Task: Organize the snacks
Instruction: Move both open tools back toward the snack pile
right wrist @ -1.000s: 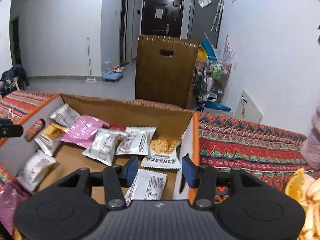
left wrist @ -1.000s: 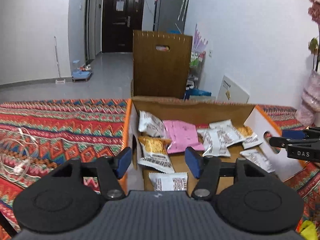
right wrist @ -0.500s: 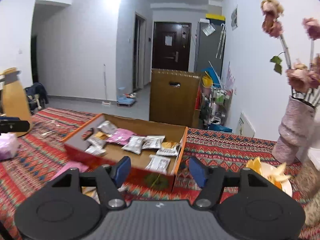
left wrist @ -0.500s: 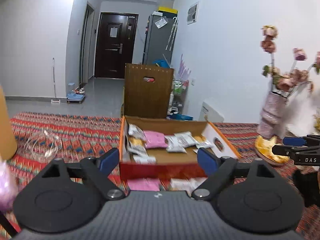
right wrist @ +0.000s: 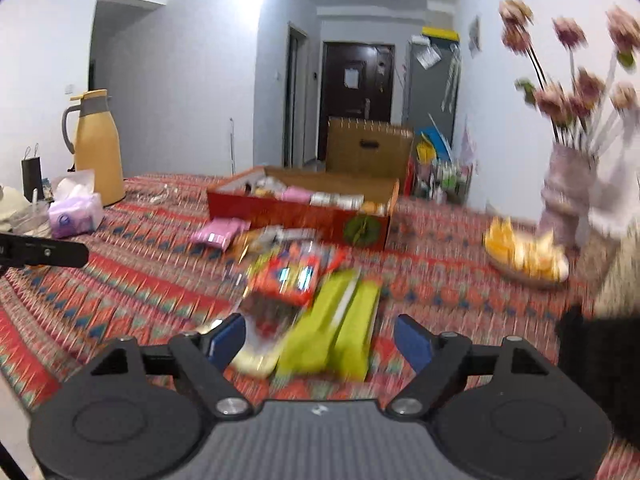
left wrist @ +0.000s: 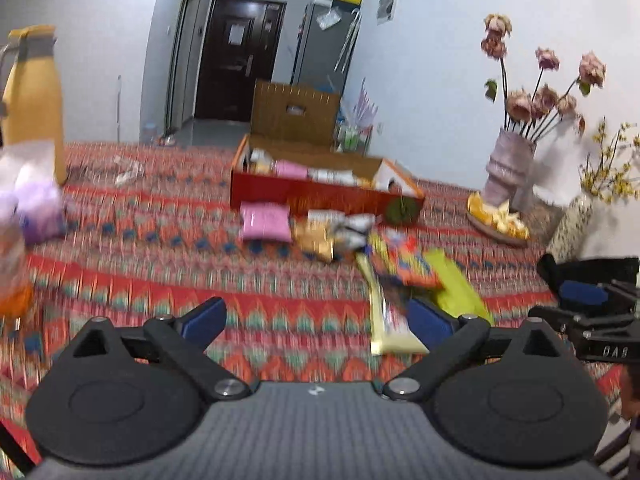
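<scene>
Both grippers have pulled far back from the snack box, which a second ago filled each view and now sits well away on the table.

From the left wrist, the left gripper (left wrist: pixel 316 320) has just been opening its jaws and they stand wide, with nothing between them but patterned tablecloth (left wrist: pixel 160 264). The snack box (left wrist: pixel 320 196) lies beyond, and loose packets are scattered in front of it: a pink packet (left wrist: pixel 265 222), a golden one, and a pale yellow packet (left wrist: pixel 386 320) just beside the right finger. The right gripper (left wrist: pixel 576 294) shows at the edge.

From the right wrist, the right gripper (right wrist: pixel 320 340) has also been opening, and it is spread over the green packets (right wrist: pixel 340 328) without pressing them. The picture is blurred, so I think an orange packet (right wrist: pixel 288 278) lies on top of them.

It seems one deposit is finished and a new pick begins. The next move needs a descent over one packet. A yellow thermos (right wrist: pixel 98 148), a tissue pack (right wrist: pixel 76 214), a flower vase (left wrist: pixel 508 164) and a fruit plate (right wrist: pixel 526 256) stand around.
</scene>
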Motion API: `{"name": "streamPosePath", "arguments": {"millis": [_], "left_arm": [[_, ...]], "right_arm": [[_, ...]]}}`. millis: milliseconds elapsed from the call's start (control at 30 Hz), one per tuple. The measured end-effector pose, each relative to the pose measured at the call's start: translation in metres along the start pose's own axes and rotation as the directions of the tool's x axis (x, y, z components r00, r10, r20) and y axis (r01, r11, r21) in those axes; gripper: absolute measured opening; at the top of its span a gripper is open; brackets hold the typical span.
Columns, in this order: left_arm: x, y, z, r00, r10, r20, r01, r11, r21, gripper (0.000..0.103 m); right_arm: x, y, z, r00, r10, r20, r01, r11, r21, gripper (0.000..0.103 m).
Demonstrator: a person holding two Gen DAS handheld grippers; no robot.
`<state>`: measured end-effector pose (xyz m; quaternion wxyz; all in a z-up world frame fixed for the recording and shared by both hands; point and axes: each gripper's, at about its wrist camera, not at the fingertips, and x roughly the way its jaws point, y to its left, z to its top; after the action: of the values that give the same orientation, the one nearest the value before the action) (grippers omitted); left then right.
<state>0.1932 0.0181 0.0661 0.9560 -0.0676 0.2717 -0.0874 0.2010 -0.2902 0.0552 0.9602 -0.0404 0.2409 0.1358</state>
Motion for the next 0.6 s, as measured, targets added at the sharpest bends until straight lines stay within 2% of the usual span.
{"name": "streamPosePath", "arguments": {"millis": [167, 267, 367, 600], "left_arm": [[-0.01, -0.002, -0.029, 0.998, 0.033, -0.047, -0.033, 0.999, 0.003, 0.099], [-0.011, 0.0, -0.039, 0.996, 0.047, -0.07, -0.048, 0.999, -0.004, 0.099], [-0.011, 0.003, -0.044, 0.996, 0.046, -0.082, -0.047, 0.999, -0.016, 0.099], [0.003, 0.011, -0.037, 0.995, 0.047, -0.092, -0.051, 0.998, -0.035, 0.099]], "right_arm": [[-0.012, 0.003, -0.053, 0.998, 0.022, -0.06, -0.015, 0.994, 0.107, 0.081], [-0.015, 0.004, -0.067, 0.996, -0.011, -0.092, 0.021, 0.994, 0.112, 0.081], [-0.02, 0.002, -0.069, 0.996, -0.019, -0.089, 0.03, 0.992, 0.122, 0.08], [-0.01, 0.004, -0.05, 0.998, -0.011, -0.066, 0.018, 0.994, 0.109, 0.08]]}}
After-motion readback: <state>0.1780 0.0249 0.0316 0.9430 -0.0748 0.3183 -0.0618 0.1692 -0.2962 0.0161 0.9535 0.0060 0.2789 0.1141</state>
